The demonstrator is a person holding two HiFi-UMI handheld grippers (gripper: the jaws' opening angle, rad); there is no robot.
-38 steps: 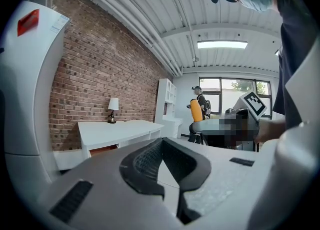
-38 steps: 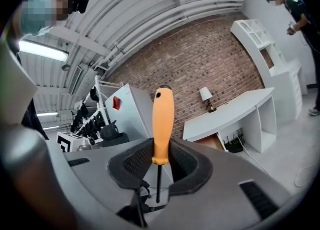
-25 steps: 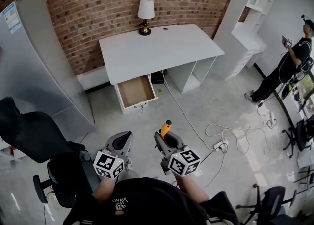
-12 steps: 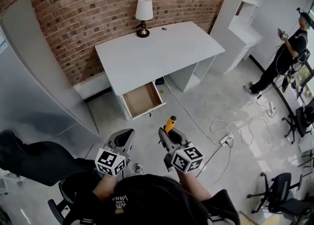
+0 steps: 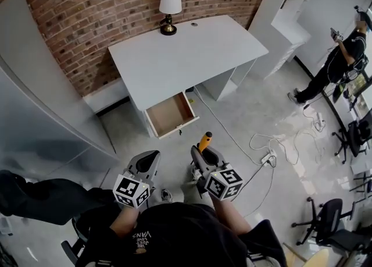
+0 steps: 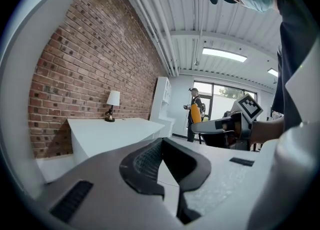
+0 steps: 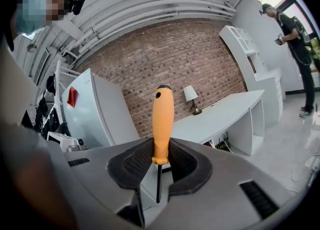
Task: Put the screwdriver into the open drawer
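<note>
Screwdriver nearer the drawer

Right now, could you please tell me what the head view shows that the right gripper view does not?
Only the head view shows the open drawer with its brown bottom, the left tool and the power strip on the floor. Only the right gripper view shows the thin dark shaft of the screwdriver below its handle, and a tall white cabinet with a red patch. Both show the right tool clamped on the orange handle, the lamp, the white desk and the brick wall.
</note>
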